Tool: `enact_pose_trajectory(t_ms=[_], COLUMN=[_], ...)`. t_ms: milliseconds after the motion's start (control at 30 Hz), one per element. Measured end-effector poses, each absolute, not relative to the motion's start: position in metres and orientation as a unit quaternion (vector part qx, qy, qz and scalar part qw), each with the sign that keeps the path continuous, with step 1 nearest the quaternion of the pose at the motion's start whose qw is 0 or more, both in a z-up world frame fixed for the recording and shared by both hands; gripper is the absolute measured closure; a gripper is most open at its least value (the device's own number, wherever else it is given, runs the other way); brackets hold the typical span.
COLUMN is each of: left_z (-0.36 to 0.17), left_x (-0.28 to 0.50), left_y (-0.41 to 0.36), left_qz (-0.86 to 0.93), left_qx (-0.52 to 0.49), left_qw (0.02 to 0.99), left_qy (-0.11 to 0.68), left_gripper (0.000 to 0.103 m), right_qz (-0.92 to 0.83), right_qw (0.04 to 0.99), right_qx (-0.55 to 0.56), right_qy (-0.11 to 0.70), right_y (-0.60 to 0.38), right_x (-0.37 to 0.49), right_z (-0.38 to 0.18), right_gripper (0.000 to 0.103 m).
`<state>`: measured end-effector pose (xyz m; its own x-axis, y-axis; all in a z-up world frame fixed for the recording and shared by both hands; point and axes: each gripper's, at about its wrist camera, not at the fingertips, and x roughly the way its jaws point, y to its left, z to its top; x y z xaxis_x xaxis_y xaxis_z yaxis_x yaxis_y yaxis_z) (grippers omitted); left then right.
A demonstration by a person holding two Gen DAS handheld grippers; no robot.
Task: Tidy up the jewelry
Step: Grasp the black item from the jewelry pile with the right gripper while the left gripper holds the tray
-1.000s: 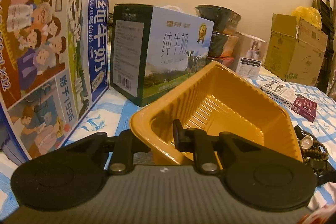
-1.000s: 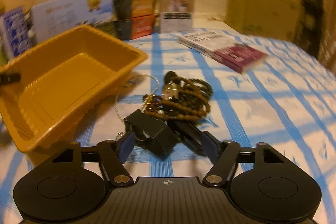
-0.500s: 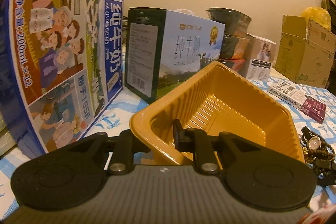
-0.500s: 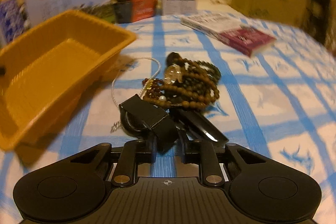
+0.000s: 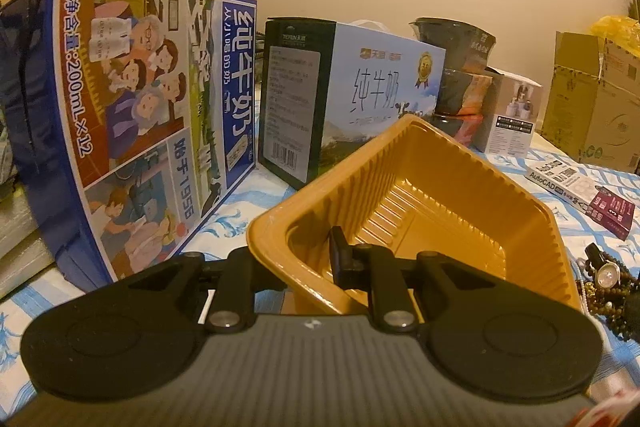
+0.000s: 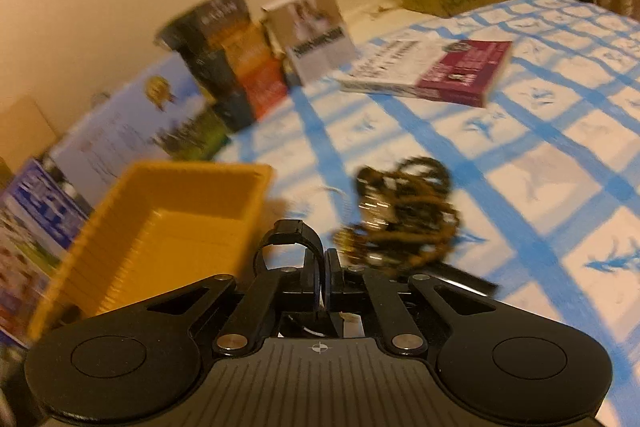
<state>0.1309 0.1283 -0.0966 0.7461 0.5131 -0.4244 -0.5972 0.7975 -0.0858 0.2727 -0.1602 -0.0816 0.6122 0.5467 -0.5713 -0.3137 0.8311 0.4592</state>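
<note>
On the left, our left gripper (image 5: 308, 259) pinches the near rim of the yellow tray (image 5: 420, 195). To the right, our right gripper (image 6: 322, 267) is clamped on a black strap (image 6: 294, 233), beside the bead pile (image 6: 408, 219) on the checked cloth (image 6: 560, 163).

The orange-yellow ribbed tray (image 5: 420, 187) is glowing on a white tablecloth (image 6: 560, 167) crossed by blue checks. Behind the tray a blue cartoon-printed milk carton (image 5: 132, 123) is standing beside a dark-green, sky-blue box (image 5: 348, 95). Right of the tray brown beads (image 6: 408, 219) are lying near a white-and-maroon book (image 6: 432, 75).
</note>
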Motion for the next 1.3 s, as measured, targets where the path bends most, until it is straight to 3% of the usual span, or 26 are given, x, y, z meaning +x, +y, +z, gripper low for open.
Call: enact_pose_trajectory(t_ms=[300, 600, 833, 1033, 1300], left_z=[-0.095, -0.096, -0.098, -0.097, -0.096], left_x=[0.13, 0.129, 0.128, 0.128, 0.129], left_y=[0.126, 0.126, 0.126, 0.125, 0.125], left_qz=[0.302, 0.301, 0.305, 0.304, 0.305], left_qx=[-0.108, -0.105, -0.107, -0.104, -0.104], left_qw=[0.927, 0.927, 0.924, 0.925, 0.924], left_qy=[0.196, 0.199, 0.204, 0.204, 0.205], left_gripper=[0.086, 0.086, 0.086, 0.086, 0.086], right_qz=[0.334, 0.342, 0.349, 0.338, 0.253], right_qw=[0.832, 0.818, 0.841, 0.868, 0.897], right_qx=[0.198, 0.151, 0.129, 0.104, 0.048], right_qy=[0.397, 0.438, 0.393, 0.35, 0.359], right_y=[-0.108, -0.061, -0.067, -0.107, -0.188], right_x=[0.256, 0.251, 0.241, 0.23, 0.244], right_z=[-0.072, -0.1, -0.092, -0.083, -0.108], right_gripper=[0.1, 0.1, 0.062, 0.061, 0.061])
